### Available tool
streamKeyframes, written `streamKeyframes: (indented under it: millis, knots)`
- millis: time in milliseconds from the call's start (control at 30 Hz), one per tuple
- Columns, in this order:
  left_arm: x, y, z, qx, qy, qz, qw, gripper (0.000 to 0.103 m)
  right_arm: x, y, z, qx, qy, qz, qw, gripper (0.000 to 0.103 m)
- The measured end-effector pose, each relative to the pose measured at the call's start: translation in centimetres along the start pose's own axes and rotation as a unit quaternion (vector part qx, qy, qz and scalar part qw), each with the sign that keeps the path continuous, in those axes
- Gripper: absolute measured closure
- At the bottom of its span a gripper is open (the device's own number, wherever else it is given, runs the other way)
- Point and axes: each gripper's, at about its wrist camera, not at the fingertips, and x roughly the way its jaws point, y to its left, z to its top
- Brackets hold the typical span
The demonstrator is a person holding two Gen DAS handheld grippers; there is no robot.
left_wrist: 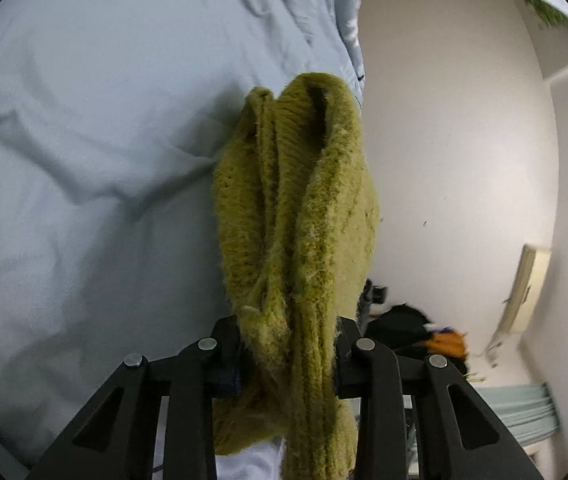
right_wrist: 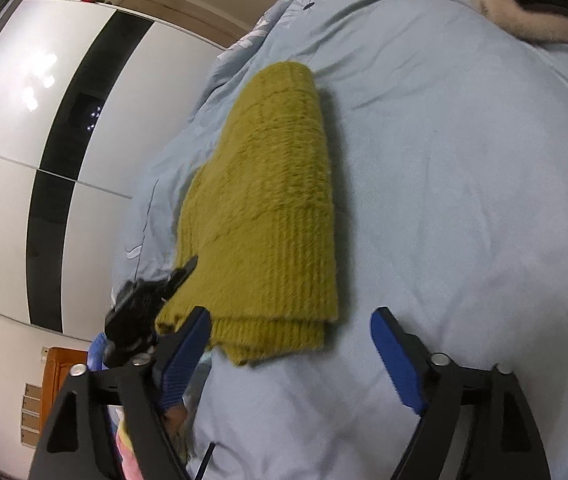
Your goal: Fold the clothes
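**Folded green knit on the bed, left corner pinched**

On the pale blue bedcover (right_wrist: 464, 184) we see an olive-green knitted sweater (right_wrist: 268, 208) lying folded into a long, narrow bundle, ribbed hem toward us and a rolled end farther up the bed. Our left gripper (left_wrist: 288, 364) has its jaws drawn in tight on a bunched edge of that knit, the folds standing up between its black fingers; from the right wrist view it shows as a dark shape at the bundle's near left corner. Our right gripper (right_wrist: 290, 354) stands wide open just in front of the hem: its left blue pad overlaps the near edge, we cannot tell whether it touches; its right pad is over bare cover. A white wardrobe (right_wrist: 16, 120) stands beside the bed.
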Motion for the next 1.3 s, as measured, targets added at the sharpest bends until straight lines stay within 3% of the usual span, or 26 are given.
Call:
streamKeyframes:
  millis: [233, 367, 600, 667, 800, 933, 1100, 1300]
  knots:
    - [0.3, -0.2, 0.1, 0.006, 0.003, -0.001, 1.0, 0.07, 3.4, 0.0, 1.3, 0.009, 0.024, 0.007, 1.0, 0.017]
    - [0.4, -0.4, 0.1, 0.009, 0.004, 0.0, 1.0, 0.07, 3.7, -0.1, 1.1, 0.013, 0.022, 0.035, 0.999, 0.019]
    - [0.5, -1.8, -0.3, 0.029, -0.002, 0.026, 0.9993, 0.069, 3.0, -0.2, 0.7, 0.025, 0.011, 0.061, 0.998, 0.071]
    - [0.8, -3.3, -0.7, 0.053, -0.004, 0.046, 0.9976, 0.069, 2.0, 0.1, 1.1, 0.016, 0.003, 0.068, 0.998, 0.074]
    - [1.7, -6.3, -2.1, 0.102, 0.002, 0.077, 0.9918, 0.069, -0.8, 1.0, 2.7, -0.018, -0.013, 0.067, 0.998, 0.075]
    - [3.7, -8.7, -5.4, 0.139, 0.036, 0.071, 0.987, 0.069, -4.6, 1.1, 5.5, -0.047, -0.029, 0.047, 0.997, 0.075]
    - [7.8, -12.1, -9.6, 0.205, 0.069, 0.083, 0.9728, 0.068, -8.1, 1.1, 8.2, -0.075, -0.034, 0.005, 0.997, 0.075]
    - [13.3, -12.0, -12.4, 0.188, 0.131, 0.081, 0.97, 0.067, -10.0, -2.3, 12.0, -0.061, -0.041, -0.032, 0.997, 0.075]
